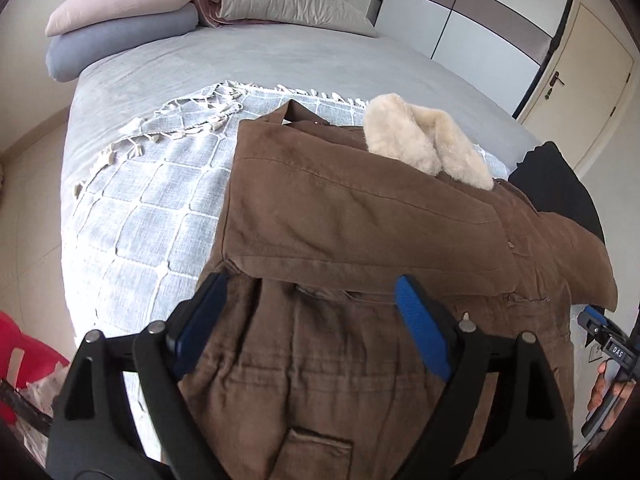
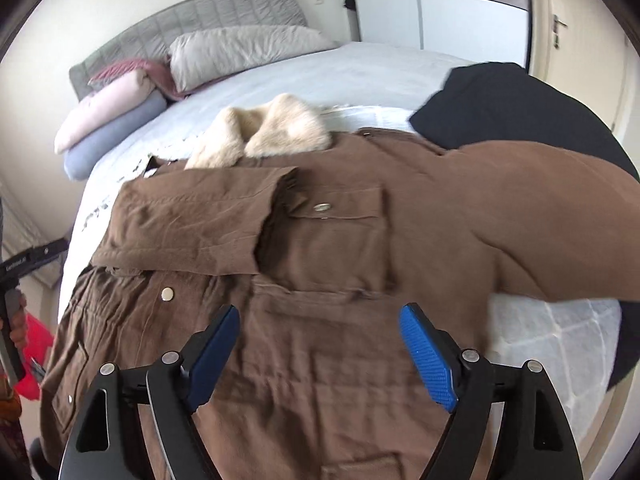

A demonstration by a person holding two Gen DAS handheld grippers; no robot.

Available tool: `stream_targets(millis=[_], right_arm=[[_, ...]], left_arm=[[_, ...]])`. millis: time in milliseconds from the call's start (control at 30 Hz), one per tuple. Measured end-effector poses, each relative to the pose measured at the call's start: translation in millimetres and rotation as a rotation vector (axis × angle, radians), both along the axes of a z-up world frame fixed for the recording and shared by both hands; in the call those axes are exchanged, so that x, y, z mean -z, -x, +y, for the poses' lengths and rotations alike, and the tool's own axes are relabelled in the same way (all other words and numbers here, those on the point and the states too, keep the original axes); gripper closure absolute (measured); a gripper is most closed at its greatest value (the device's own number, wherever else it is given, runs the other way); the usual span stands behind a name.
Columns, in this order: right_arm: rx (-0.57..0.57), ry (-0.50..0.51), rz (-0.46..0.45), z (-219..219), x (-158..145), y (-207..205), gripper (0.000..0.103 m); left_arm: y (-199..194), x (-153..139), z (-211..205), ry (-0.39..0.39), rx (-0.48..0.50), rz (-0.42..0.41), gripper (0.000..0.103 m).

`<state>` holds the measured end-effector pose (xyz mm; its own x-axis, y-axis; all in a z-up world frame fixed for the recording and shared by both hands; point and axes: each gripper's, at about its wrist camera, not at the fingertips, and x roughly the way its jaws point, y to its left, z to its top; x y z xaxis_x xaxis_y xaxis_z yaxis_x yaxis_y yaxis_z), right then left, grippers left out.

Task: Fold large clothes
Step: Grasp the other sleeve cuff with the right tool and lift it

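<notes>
A large brown coat with a cream fur collar lies flat, front up, on the bed. One sleeve is folded across its chest; the other sleeve sticks out to the right. My left gripper hovers open above the coat's waist, just below the folded sleeve, with nothing between its blue pads. In the right wrist view the coat fills the middle, and my right gripper is open over its lower chest, holding nothing.
A checked grey throw with tassels lies under the coat on the grey bed. A black garment lies beyond the coat's right shoulder. Pillows are stacked at the headboard. Something red sits left of the bed; a door is at the right.
</notes>
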<state>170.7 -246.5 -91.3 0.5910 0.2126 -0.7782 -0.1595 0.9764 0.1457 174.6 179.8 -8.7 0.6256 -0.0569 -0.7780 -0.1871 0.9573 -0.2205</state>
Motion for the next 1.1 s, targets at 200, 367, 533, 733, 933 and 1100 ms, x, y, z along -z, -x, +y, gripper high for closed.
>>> stream_targets(millis=[200,367,533,733,933,1100], right_arm=[[0.148,-0.076,0.004,-86,-10,14,0.018],[0.341,-0.157,-0.010,-181,-10,17,0.018],[0.584,-0.232,-0.056,-279,-9,20,0.018],[0.776,-0.353,-0.087,-350,8,20,0.019],[0.854,-0.483,-0.105,-374,34,5,0.019],[0.882,-0.474,-0.152,-366,31,-14,0.053]], left_arm=[[15,20,-19,0.062,-0.012,-0.013,0.008],[9,52,-27,0.127,-0.013,0.034,0.008],[3,68,-19,0.244,-0.014,0.024,0.008],[-5,78,-16,0.225,-0.020,0.014,0.008],[-9,77,-26,0.167,0.010,-0.004,0.008],[-11,72,-24,0.188,0.004,-0.029,0.008]])
